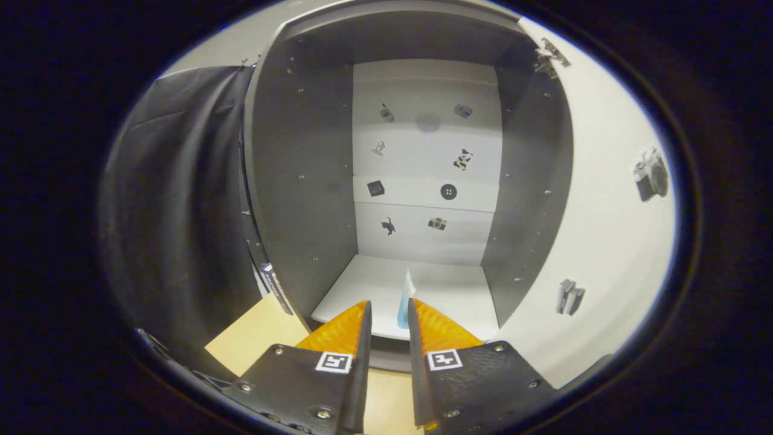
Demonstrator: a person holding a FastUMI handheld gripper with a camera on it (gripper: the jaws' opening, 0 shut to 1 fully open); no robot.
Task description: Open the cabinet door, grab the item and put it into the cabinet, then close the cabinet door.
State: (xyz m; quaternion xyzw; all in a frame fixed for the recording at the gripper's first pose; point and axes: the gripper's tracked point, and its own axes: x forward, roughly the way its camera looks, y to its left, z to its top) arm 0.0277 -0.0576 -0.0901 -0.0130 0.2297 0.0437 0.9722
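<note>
The gripper (389, 317) pinches a thin blue item (404, 305) – it looks light and bendy – at the open cabinet (302, 181).

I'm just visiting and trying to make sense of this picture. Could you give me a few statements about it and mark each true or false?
1. The cabinet door is open. True.
2. The gripper holds nothing. False: a thin pale blue item stands up beside its right finger; whether both fingers press it, I cannot tell.
3. Small pictures dot the cabinet's back wall. True.
4. The cabinet floor is piled with boxes. False: none lie on the part in view.
5. A camera picture is on the door. True.
</note>
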